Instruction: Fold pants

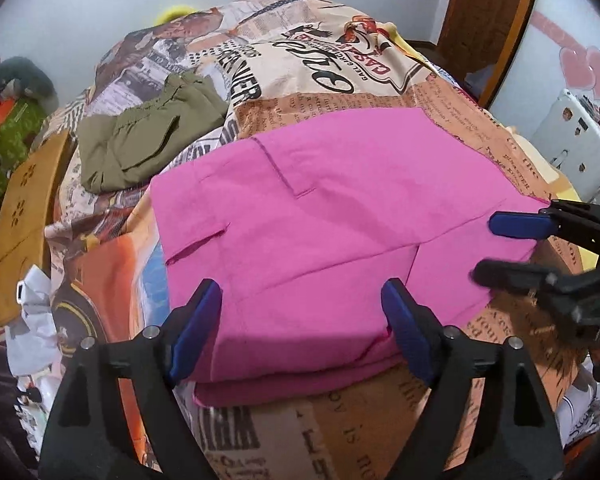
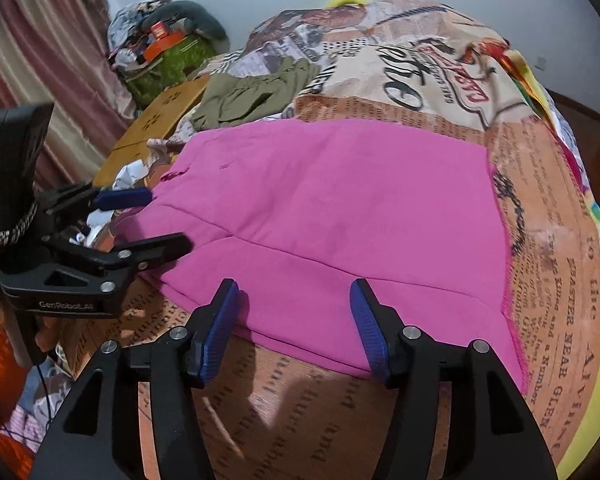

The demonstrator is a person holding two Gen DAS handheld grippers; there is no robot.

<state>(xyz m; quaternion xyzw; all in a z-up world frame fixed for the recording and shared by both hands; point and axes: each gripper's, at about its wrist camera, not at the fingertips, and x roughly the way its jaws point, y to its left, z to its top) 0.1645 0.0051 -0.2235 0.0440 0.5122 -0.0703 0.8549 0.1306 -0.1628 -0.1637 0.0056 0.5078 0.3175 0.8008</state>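
Pink pants [image 1: 320, 216] lie folded flat on the newspaper-print bedspread [image 1: 340, 80], also in the right wrist view [image 2: 340, 216]. My left gripper [image 1: 302, 328] is open, its blue pads either side of the near left edge of the pants, holding nothing. It shows at the left of the right wrist view [image 2: 156, 220]. My right gripper [image 2: 294, 328] is open over the near right edge of the pants, holding nothing. It shows at the right of the left wrist view [image 1: 488, 248].
Folded olive green pants [image 1: 140, 140] lie at the back left of the bed [image 2: 252, 92]. A wooden board [image 1: 24, 216] and crumpled white cloth [image 1: 36, 328] sit off the left side. A pile of clutter [image 2: 164, 48] stands by the curtain.
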